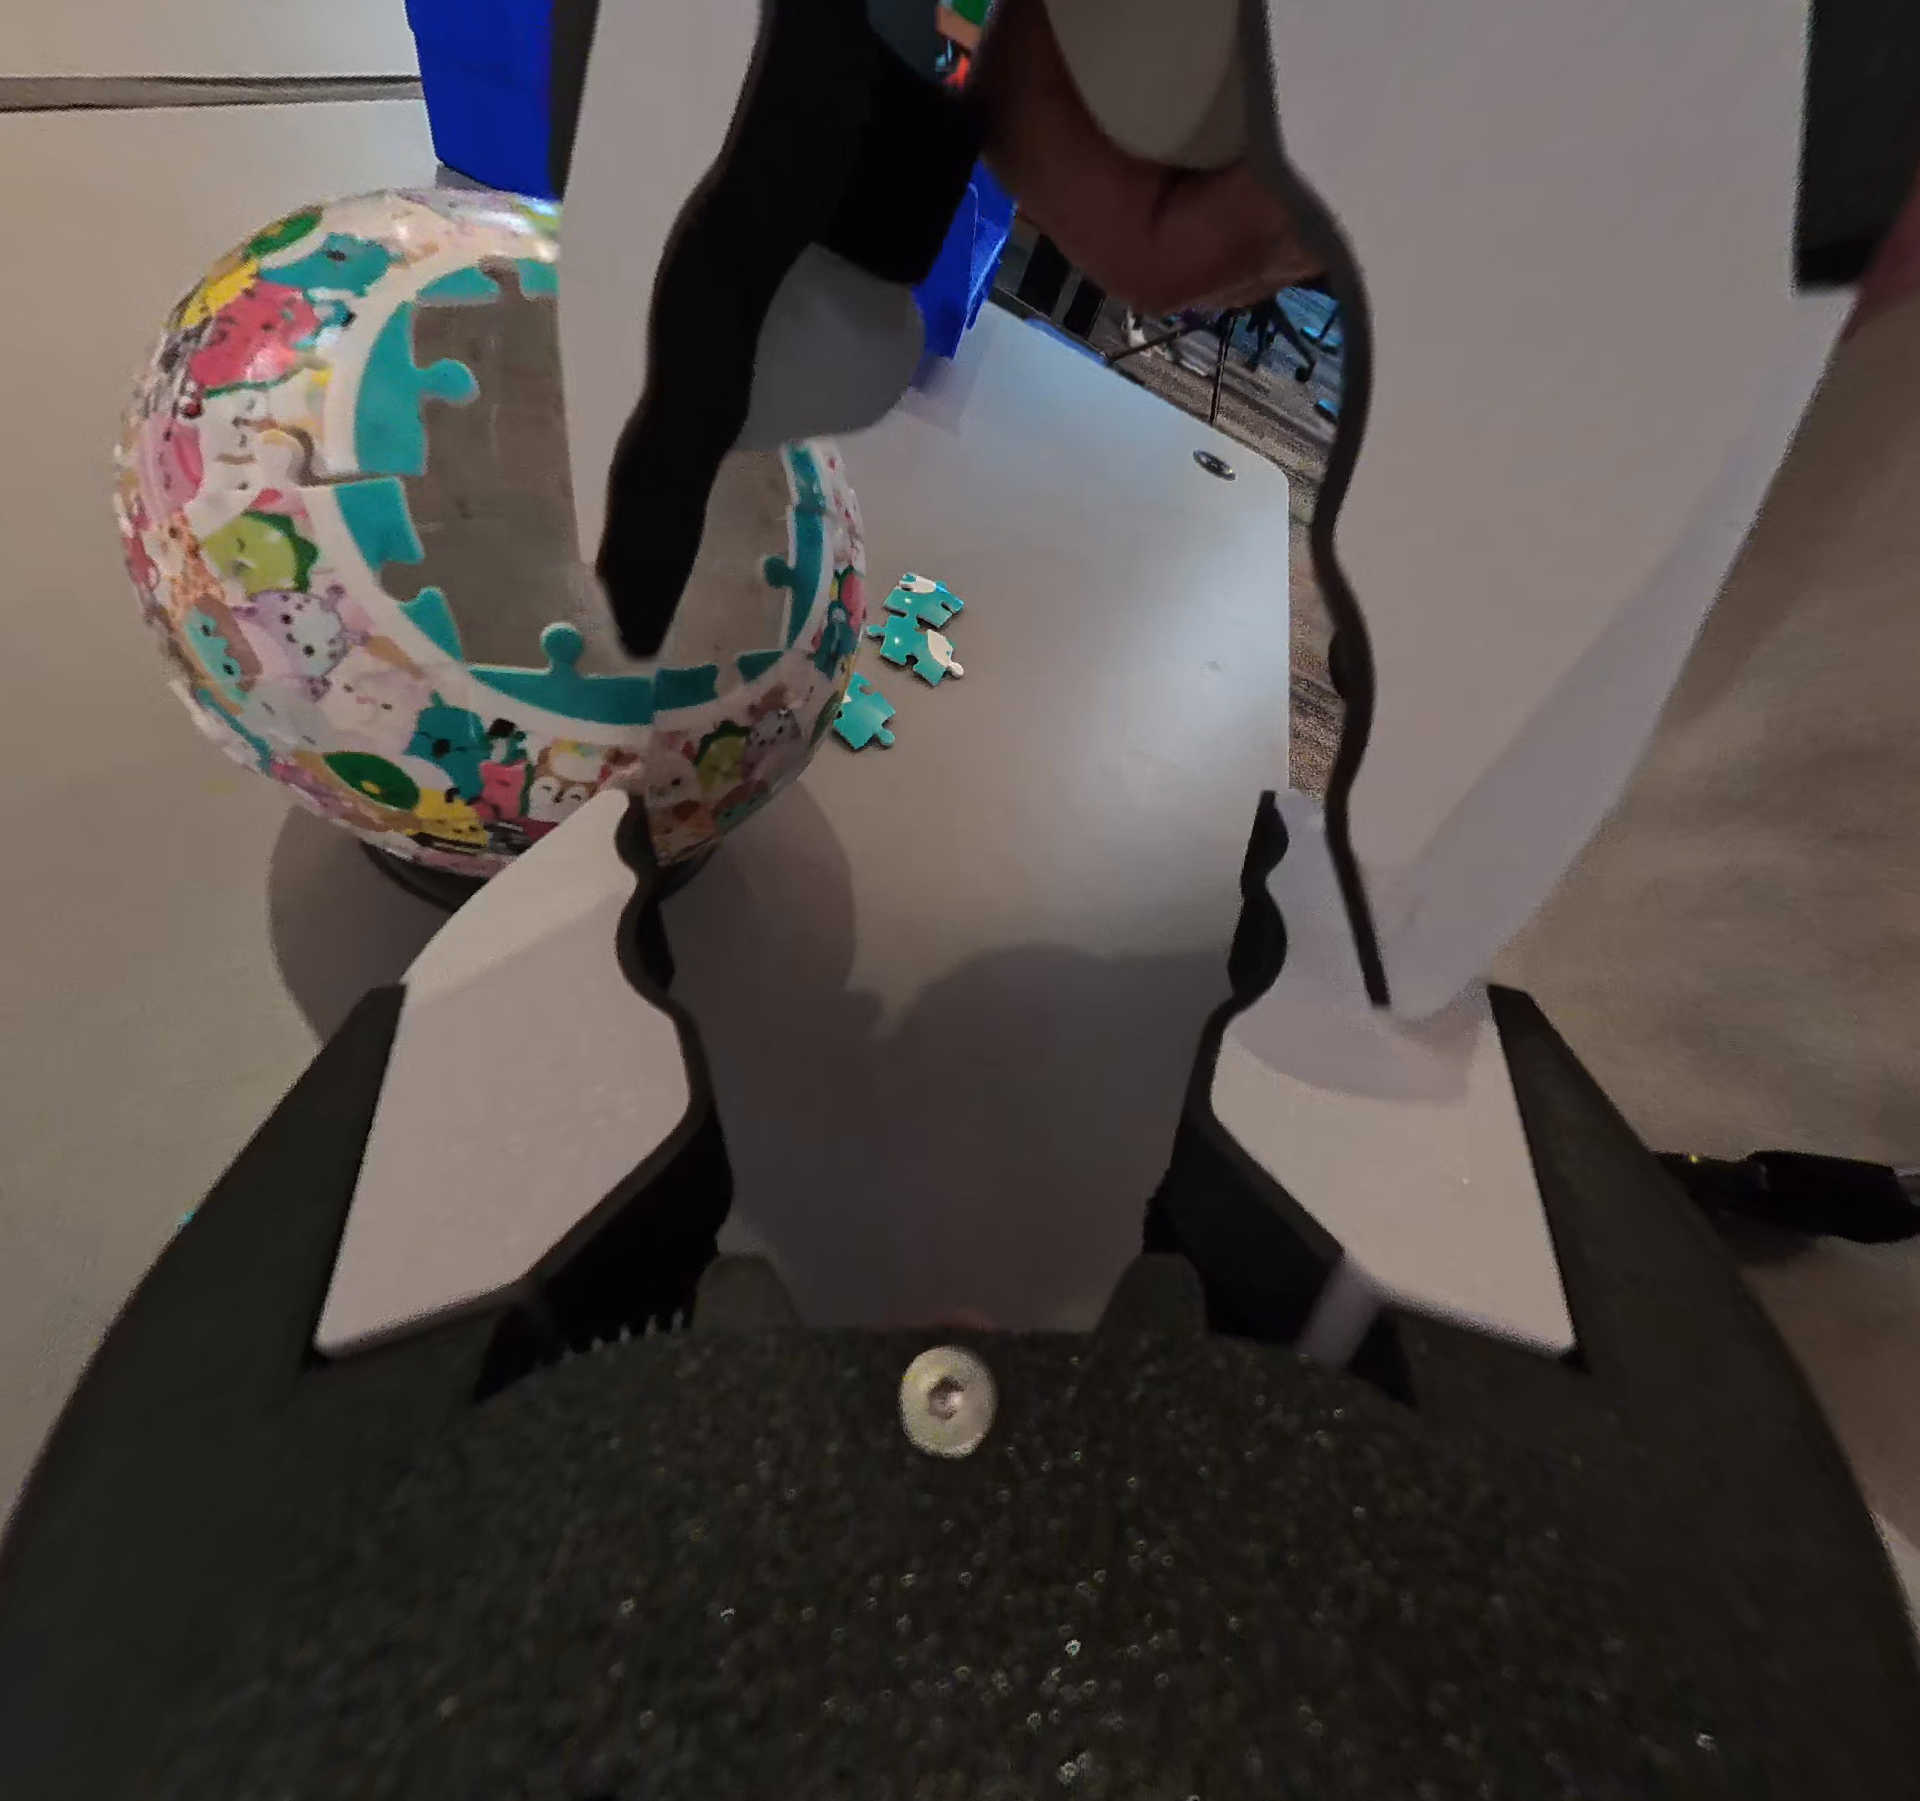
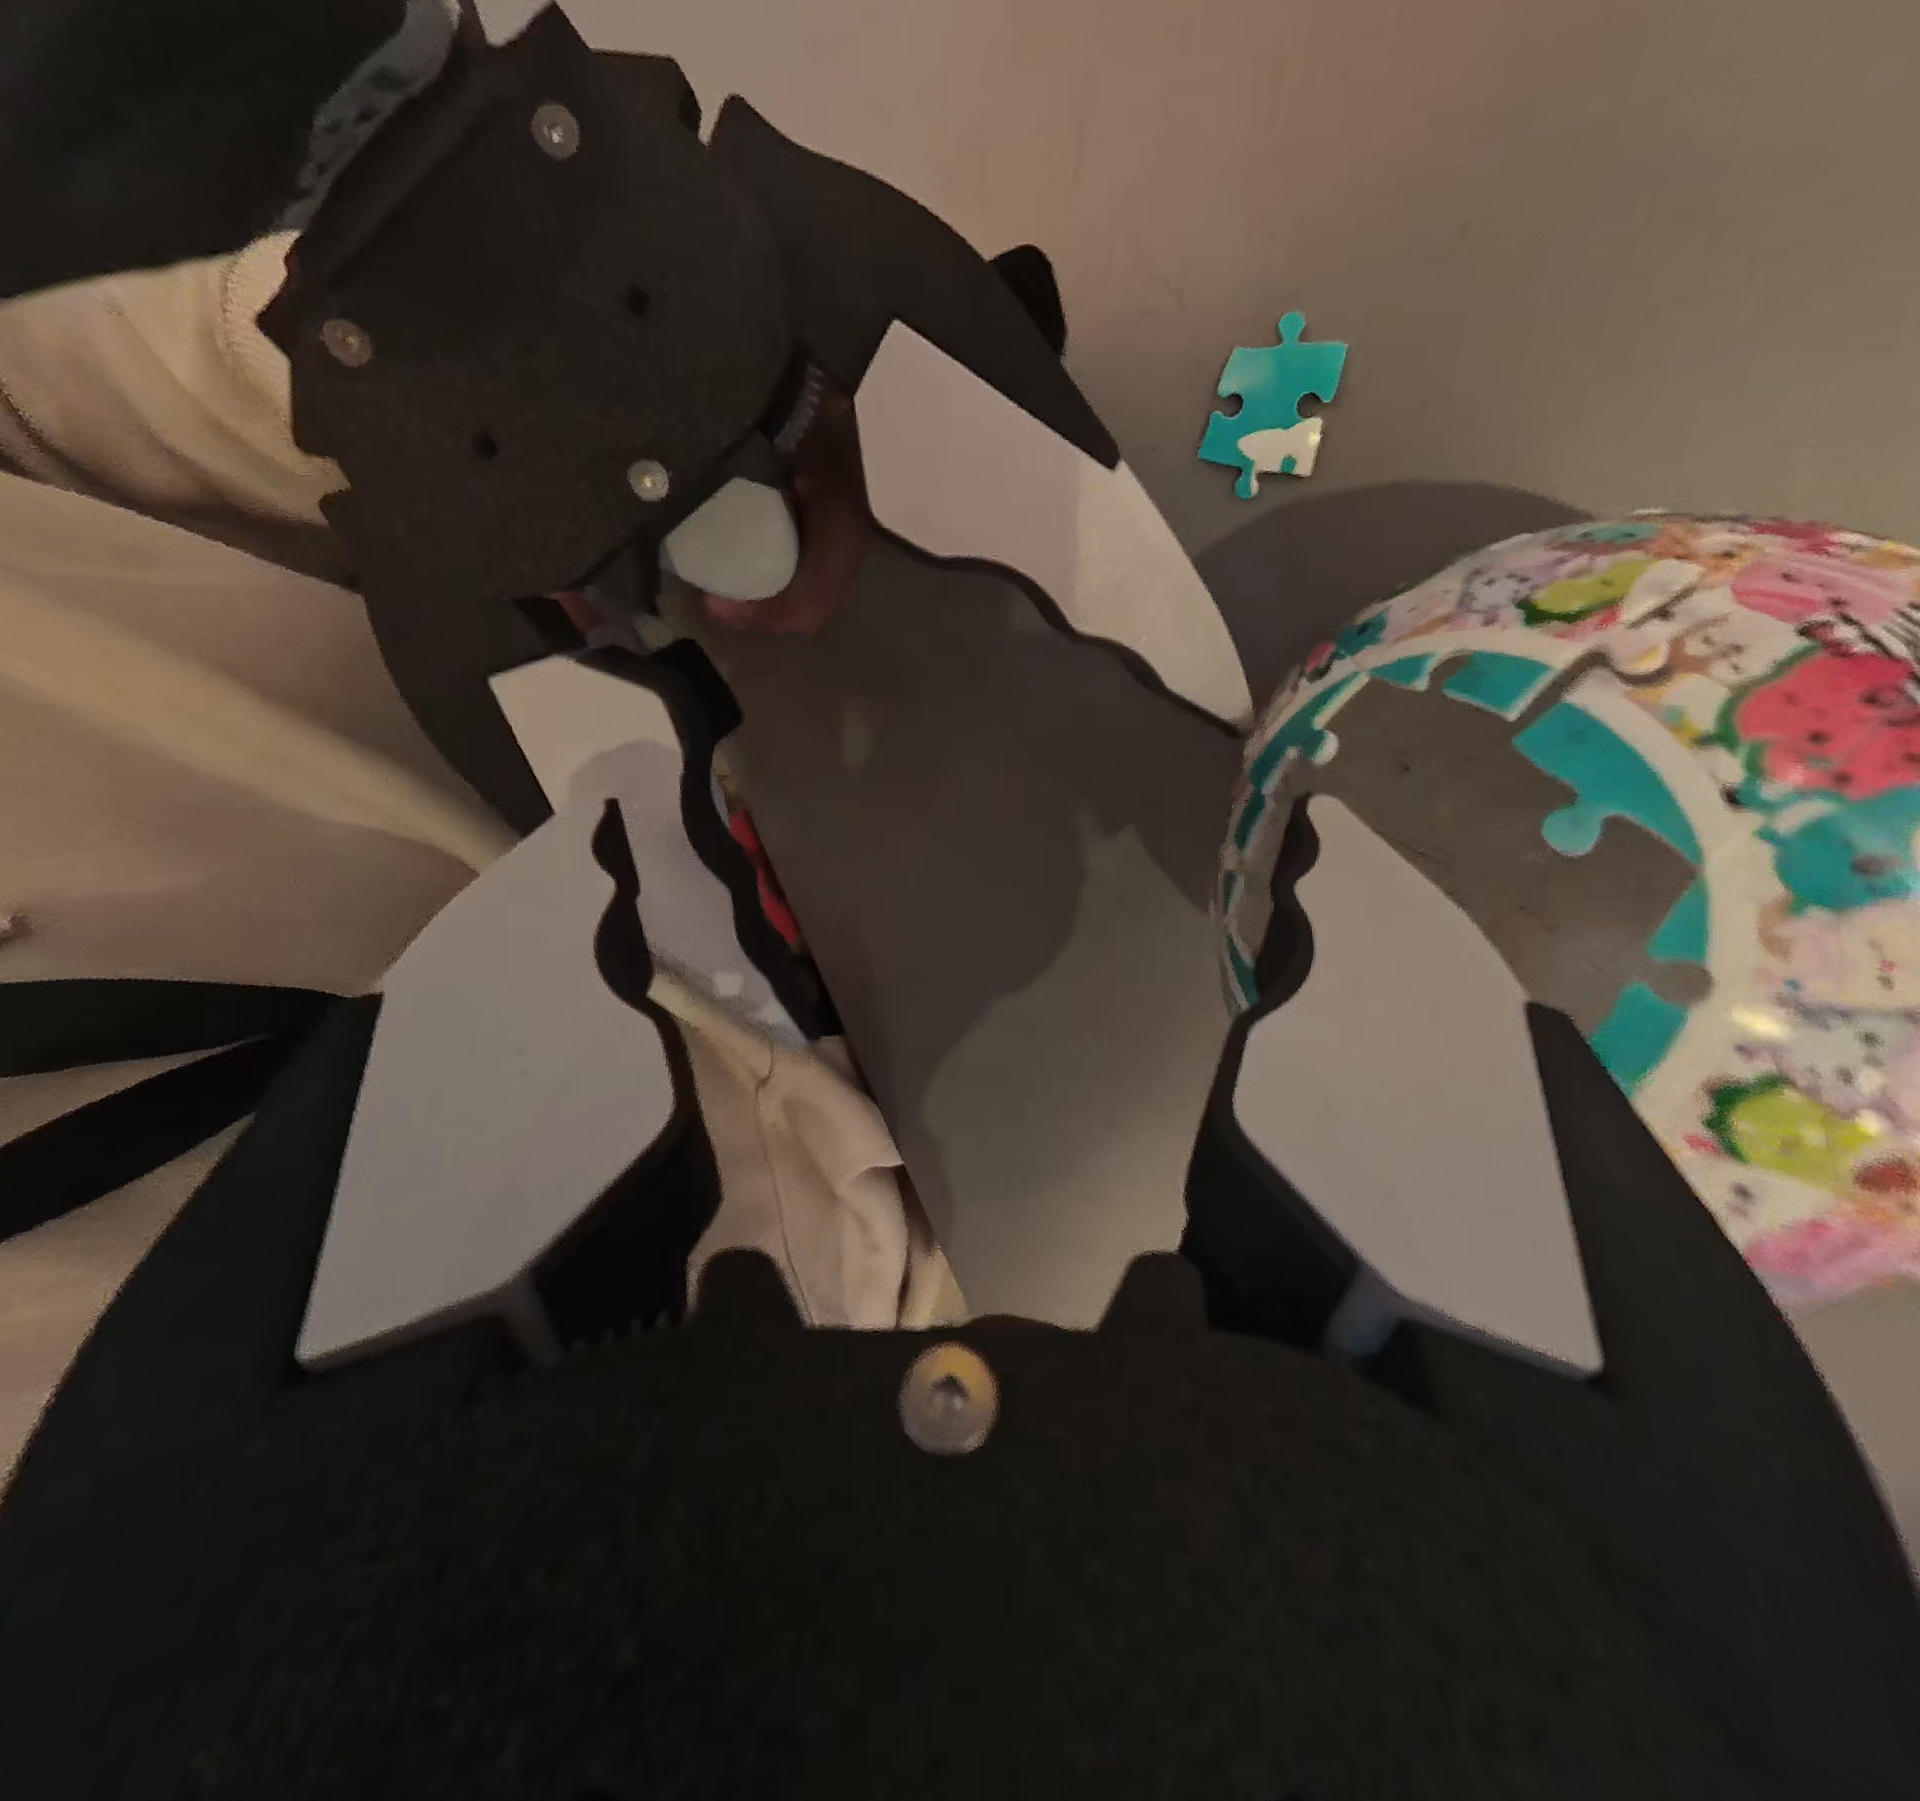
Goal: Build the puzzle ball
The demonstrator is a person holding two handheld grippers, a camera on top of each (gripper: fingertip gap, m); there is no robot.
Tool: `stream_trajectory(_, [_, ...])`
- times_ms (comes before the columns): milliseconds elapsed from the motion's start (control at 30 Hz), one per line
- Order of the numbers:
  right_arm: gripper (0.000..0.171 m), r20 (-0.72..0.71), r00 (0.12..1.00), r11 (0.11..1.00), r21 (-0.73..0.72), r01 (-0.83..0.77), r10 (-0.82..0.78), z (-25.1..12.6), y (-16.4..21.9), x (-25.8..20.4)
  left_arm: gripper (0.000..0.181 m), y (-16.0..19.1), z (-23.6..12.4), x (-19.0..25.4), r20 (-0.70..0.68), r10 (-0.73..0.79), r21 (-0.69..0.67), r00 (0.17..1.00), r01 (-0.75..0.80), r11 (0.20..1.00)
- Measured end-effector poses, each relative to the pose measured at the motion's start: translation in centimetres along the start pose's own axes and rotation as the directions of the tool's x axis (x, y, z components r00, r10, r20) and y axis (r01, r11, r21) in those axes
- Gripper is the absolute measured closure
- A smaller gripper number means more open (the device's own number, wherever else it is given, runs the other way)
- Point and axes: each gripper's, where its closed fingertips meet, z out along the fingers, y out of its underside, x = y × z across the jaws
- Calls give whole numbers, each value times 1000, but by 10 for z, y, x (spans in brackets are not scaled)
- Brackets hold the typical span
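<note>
Table (image 1: 1039,504) edge lies beyond the loose teal pieces (image 1: 914,629). Puzzle ball (image 1: 312,525) sits on its stand, left of the left gripper (image 1: 945,858) — both it and the right gripper (image 2: 956,868) gape empty.

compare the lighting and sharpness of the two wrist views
Left wrist view: brighter, cooler light; puzzle ball and loose teal pieces fairly sharp, with a round shadow under the ball; the right tongs loom close.
Right wrist view: dim, warm cast; ball motion-blurred, left tongs dark and shadowed.

Puzzle ball (image 1: 343,546) on table (image 1: 1091,608); loose pieces (image 1: 914,629) just right of it.
</note>
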Motion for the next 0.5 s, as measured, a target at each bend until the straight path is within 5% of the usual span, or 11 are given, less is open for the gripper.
stream_trajectory(33, [56,-27,1000,1000,8,7,-7,-5,1,2,75,1,-2,-1,3,-3,0,1000,3,1000])
stream_trajectory(400, [79,-319,947,872,451,189,-40,-68,10,53,72,-24,-23,-31,78,-21,100,997,13,995])
stream_trajectory(500, [76,-253,968,833,536,141,-2,-62,18,62,71,-40,-20,-28,59,19,99,998,-25,995])
